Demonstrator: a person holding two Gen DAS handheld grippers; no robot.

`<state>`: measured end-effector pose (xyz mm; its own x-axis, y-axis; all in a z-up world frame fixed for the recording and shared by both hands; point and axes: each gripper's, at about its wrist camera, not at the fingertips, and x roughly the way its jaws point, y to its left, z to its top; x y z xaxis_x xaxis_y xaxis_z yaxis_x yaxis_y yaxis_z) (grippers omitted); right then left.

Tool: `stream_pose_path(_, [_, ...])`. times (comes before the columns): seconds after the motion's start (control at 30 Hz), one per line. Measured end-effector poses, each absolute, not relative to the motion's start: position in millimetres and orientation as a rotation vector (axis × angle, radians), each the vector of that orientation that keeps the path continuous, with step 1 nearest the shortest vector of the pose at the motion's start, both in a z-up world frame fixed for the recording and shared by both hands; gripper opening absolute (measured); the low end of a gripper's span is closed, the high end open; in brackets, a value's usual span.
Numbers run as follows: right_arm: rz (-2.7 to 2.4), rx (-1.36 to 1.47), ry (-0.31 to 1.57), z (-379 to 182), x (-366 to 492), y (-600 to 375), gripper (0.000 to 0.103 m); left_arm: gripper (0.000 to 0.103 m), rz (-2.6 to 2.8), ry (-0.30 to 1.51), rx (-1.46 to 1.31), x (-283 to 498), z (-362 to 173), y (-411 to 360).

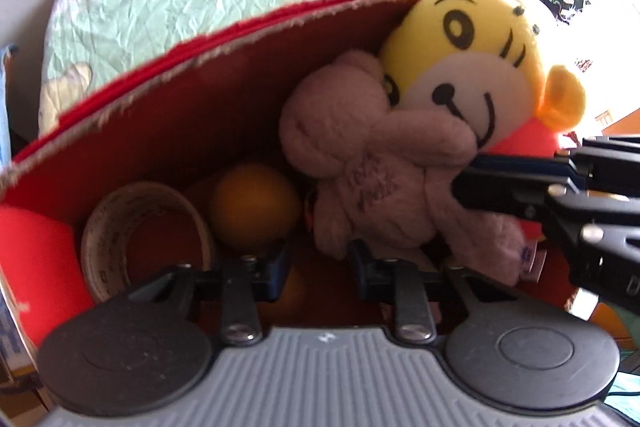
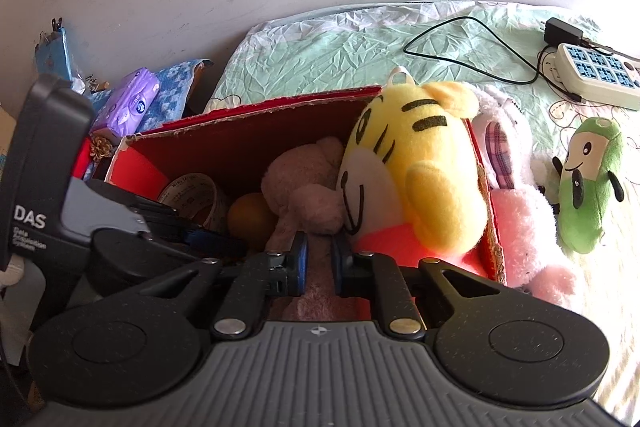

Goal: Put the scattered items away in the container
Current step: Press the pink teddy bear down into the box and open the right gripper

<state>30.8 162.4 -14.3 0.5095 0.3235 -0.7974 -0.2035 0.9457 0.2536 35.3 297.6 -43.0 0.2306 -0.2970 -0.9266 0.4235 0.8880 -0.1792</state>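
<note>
Right, the red box (image 2: 248, 143) sits on the bed (image 2: 320, 47), dead ahead of both tongs, and it's filling up. The right tongs (image 2: 319, 259) are clamped tight on the brown teddy bear (image 2: 304, 187) inside the box, pads pinching its plush. Just right of them, the yellow tiger plush (image 2: 416, 171) leans on the box's right wall. The left tongs (image 1: 318, 259) hang over the box, jaws nearly together, nothing between them. Ahead and left of those lie an orange ball (image 1: 254, 205) and a roll of tape (image 1: 144, 231). Outside, right of the box: a pink plush (image 2: 520, 211), then a green plush (image 2: 588, 183). Further back, a power strip (image 2: 596, 75).
</note>
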Motion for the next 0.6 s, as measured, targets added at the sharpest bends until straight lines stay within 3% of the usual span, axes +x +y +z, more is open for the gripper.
stream_pose_path(0.47, [0.392,0.003,1.003,-18,23,181,0.011,0.018,-0.511,1.279,0.136,44,-54,288])
stream_pose_path(0.6, [0.403,0.042,0.97,-3,31,169,0.021,0.018,-0.52,1.28,0.12,47,-55,294])
